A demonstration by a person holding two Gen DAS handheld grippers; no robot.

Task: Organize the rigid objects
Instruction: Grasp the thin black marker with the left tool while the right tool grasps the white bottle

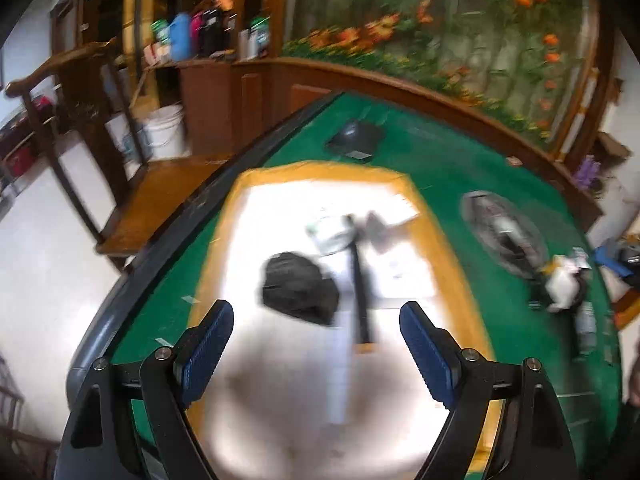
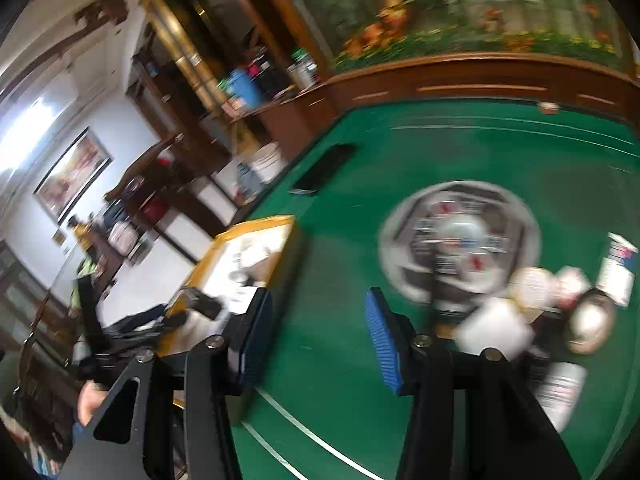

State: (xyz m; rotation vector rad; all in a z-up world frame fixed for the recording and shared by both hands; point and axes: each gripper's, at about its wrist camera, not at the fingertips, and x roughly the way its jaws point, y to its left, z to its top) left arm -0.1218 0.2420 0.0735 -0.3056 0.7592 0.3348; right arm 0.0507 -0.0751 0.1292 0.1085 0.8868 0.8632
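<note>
A white tray with a yellow rim lies on the green table. In it are a black lumpy object, a black-handled tool with an orange end, a whitish cup-like thing and white sheets, all blurred. My left gripper hangs open above the tray's near part, holding nothing. My right gripper is open over bare green felt, with nothing between its blue pads. The tray is to its left. A round silver disc and a pile of small objects lie to its right.
A flat black item lies on the felt beyond the tray. The disc and the pile sit right of the tray. A wooden chair, white buckets and a cabinet stand past the table's left edge. A hand shows at lower left.
</note>
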